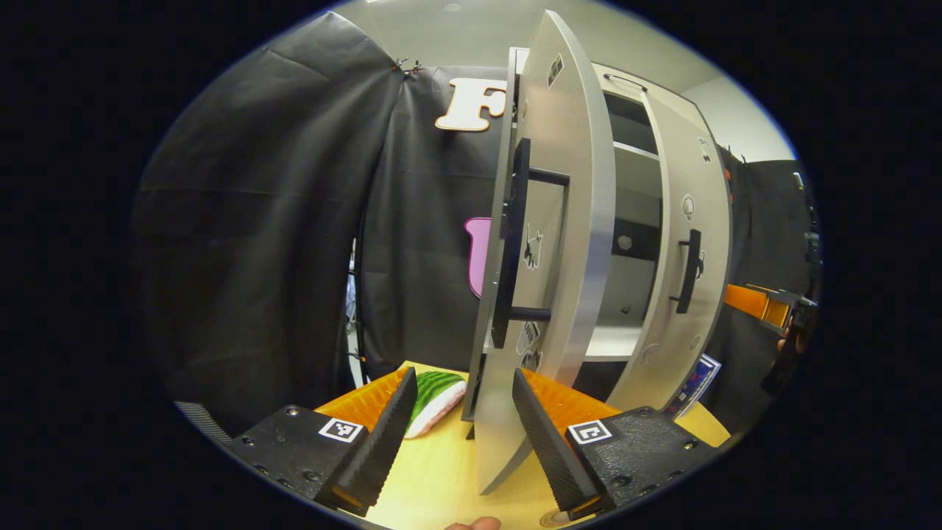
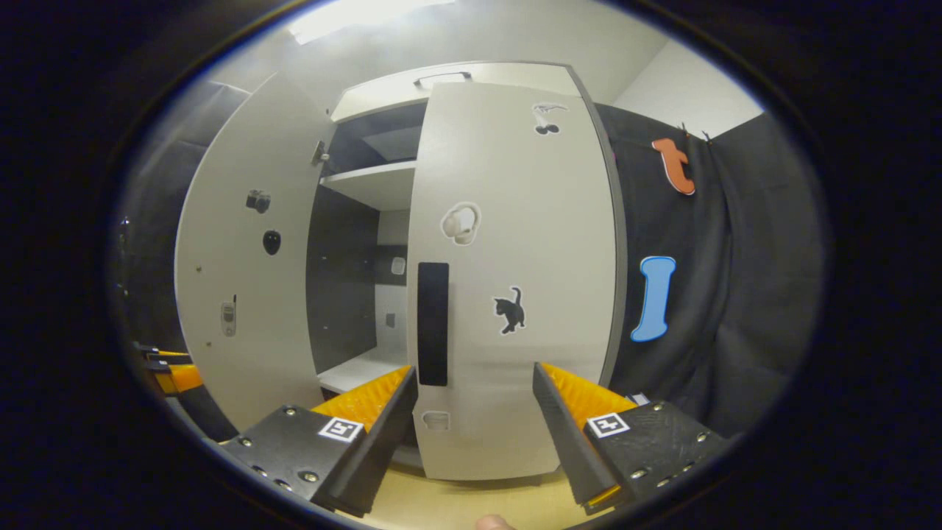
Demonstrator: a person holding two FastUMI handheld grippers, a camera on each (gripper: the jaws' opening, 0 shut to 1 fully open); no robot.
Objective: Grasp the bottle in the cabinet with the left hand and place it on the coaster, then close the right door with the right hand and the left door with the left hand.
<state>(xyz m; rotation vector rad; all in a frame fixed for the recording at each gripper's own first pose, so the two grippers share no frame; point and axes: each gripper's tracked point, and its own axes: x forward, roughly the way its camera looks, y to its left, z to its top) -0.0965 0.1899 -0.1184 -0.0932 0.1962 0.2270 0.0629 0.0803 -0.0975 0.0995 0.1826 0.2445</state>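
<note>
Grey cabinet (image 2: 383, 184) doors are both standing partly open on the wooden table (image 1: 441, 471). You are holding your left gripper (image 1: 458, 423) spread, its jaws framing the left door's (image 1: 567, 221) lower edge without pressing. Your right gripper (image 2: 475, 419) is gaping before the right door (image 2: 515, 294). Where the bottle is, I cannot tell.

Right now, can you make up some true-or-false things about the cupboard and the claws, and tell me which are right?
1. Both cupboard doors are fully shut. False: the left door stands wide open, and the right door is still ajar.
2. The right door has a cat sticker. True.
3. The right claw is open. True.
4. The left claw is squeezing a bottle. False: it is open and holds nothing.
</note>
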